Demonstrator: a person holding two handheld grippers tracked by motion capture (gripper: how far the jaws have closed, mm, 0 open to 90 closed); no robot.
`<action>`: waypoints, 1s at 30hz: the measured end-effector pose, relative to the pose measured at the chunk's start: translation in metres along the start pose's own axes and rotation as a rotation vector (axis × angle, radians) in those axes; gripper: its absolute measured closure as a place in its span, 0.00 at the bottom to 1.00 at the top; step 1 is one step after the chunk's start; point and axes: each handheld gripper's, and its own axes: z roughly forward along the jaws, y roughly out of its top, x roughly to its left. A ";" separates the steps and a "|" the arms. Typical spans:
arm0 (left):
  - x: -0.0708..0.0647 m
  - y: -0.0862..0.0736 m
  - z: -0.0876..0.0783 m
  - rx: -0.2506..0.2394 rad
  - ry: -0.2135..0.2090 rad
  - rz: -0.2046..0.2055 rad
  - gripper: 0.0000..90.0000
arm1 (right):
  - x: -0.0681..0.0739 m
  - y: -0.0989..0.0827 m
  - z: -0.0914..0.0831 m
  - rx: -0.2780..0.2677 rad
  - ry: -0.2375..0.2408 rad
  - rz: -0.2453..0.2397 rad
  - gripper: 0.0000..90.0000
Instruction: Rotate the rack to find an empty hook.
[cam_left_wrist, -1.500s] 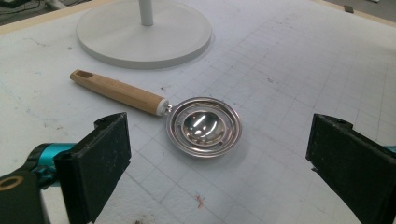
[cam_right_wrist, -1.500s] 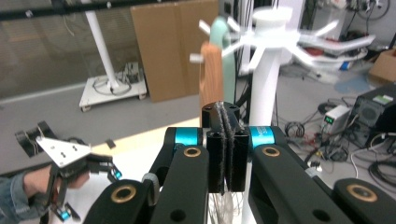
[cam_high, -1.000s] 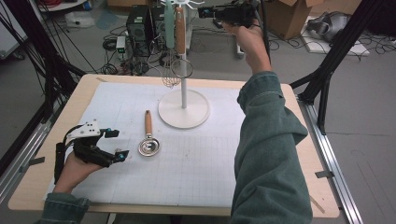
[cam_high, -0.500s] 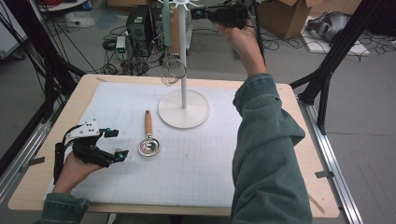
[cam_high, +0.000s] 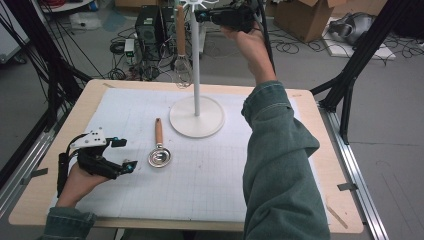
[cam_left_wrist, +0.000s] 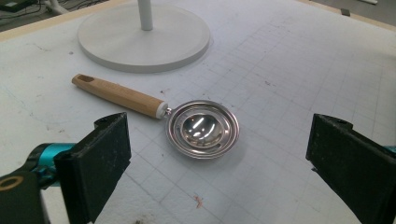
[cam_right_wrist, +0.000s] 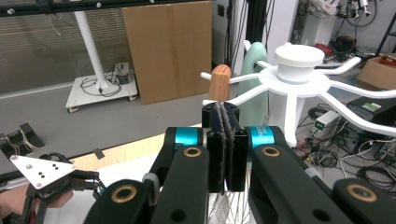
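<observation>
- Right gripper (cam_right_wrist: 223, 154): held high beside the top of the stand; its two black jaws are seen pressed together with nothing between them. In the high view the right gripper (cam_high: 202, 16) is raised at the far edge of the table, just beside the stand's spoked head.
- Whisk (cam_high: 181, 47): one whisk, with a wooden handle, is hung upright from a spoke of the stand, its wire loops below. In the right gripper view the handle's rounded end (cam_right_wrist: 220, 82) is seen just beyond the closed jaws; whether they touch cannot be told.
- Stand (cam_high: 196, 117): one white stand, formed of a round base, a thin upright pole and a head with several radiating arms (cam_right_wrist: 299, 79), is placed at the far middle of the mat.
- Strainer (cam_left_wrist: 201, 128): one small metal strainer with a wooden handle is laid flat on the mat, near the stand's base and apart from it, its handle pointed towards the base.
- Left gripper (cam_left_wrist: 219, 172): rested low on the mat at the near left; its two jaws are held wide apart, with the strainer ahead of them, untouched.
- Mat (cam_high: 210, 190): one white gridded mat is spread over the wooden table (cam_high: 45, 195).
</observation>
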 end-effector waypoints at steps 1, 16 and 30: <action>0.000 0.000 0.000 0.000 0.000 0.000 0.08 | 0.001 0.000 0.000 -0.001 0.000 -0.001 0.99; 0.002 -0.001 0.000 0.003 -0.003 -0.002 0.08 | 0.013 -0.016 -0.016 -0.022 0.028 0.015 0.86; -0.002 0.000 0.007 0.010 -0.006 -0.014 0.09 | 0.024 -0.076 -0.041 -0.019 0.012 0.112 0.49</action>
